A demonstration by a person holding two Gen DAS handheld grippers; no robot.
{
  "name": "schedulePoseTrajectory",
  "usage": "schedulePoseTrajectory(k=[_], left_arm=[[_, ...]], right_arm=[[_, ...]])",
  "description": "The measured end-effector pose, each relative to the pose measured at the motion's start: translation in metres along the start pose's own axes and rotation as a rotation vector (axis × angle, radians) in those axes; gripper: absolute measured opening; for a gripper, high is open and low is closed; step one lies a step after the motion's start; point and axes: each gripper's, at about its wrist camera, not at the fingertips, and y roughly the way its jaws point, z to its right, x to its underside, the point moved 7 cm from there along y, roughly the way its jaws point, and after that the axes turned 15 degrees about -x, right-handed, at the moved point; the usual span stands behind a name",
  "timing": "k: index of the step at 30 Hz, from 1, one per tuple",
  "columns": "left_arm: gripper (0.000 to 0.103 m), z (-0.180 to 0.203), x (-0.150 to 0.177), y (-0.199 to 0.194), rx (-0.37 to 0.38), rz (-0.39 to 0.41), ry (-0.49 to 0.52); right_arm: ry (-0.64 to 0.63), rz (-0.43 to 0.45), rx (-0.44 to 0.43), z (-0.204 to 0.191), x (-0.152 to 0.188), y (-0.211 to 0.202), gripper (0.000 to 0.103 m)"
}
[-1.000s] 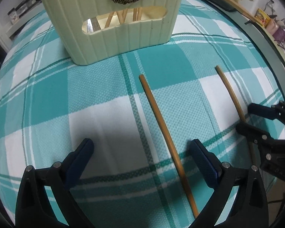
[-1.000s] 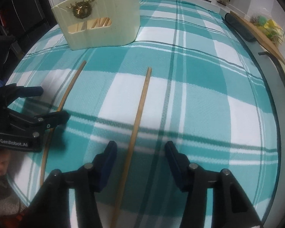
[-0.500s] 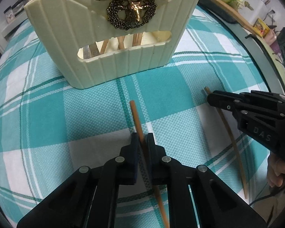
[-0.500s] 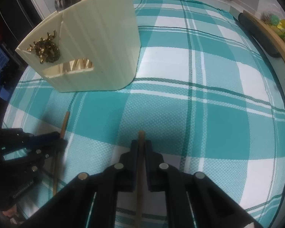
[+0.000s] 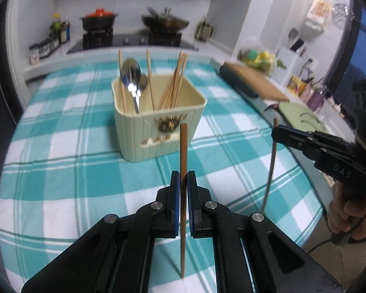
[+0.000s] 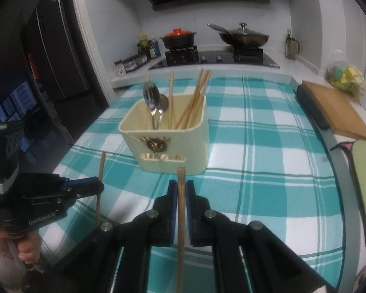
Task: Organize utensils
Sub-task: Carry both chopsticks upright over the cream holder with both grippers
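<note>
The left gripper point(image 5: 183, 183) is clenched on a wooden chopstick point(image 5: 183, 151), its blue pads pinching the stick partway along its length. The stick stands nearly upright between the jaws: its blunt top rises above the fingertips, and its thin end hangs below, over the teal-and-white checked tablecloth point(image 5: 61, 146). The right gripper point(image 6: 181, 191) grasps a second chopstick point(image 6: 181, 178) in the same way, with a short stub showing above the pads and the long remainder passing down between the fingers.

In the left wrist view the right gripper shows at the right edge of the table, side on, held by a hand point(image 5: 346, 210). In the right wrist view the left gripper shows near the left edge.

Beyond both grippers, toward the middle of the table, stands a cream utensil holder point(image 5: 158, 127) with a dark metal emblem on its front. Inside it, spoons point(image 5: 131, 78) and more chopsticks point(image 5: 175, 83) stand leaning. Neither held stick touches the holder.
</note>
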Motion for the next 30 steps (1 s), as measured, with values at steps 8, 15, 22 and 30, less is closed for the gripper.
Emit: schedulePoseTrajectory(k=[8,15,22,30], left_arm=[[0.004,-0.026,-0.019,-0.063,0.031,0.140,-0.102],[0.004,-0.043,-0.047,-0.097,0.076,0.218,-0.162],[0.004,-0.066,-0.097,-0.128,0.089,0.310,-0.207],[0.004,-0.082,-0.165,-0.113,0.024,0.372,-0.205]], right_arm=[[-0.091,0.173,-0.006,-0.051,-0.031,-0.059,0.007],[-0.140,0.247,0.008,-0.074,-0.053,-0.079,0.007],[-0.178,0.313,0.025,-0.085,-0.093,-0.098,0.007],[-0.211,0.400,0.044,-0.086,-0.161,-0.105,0.007]])
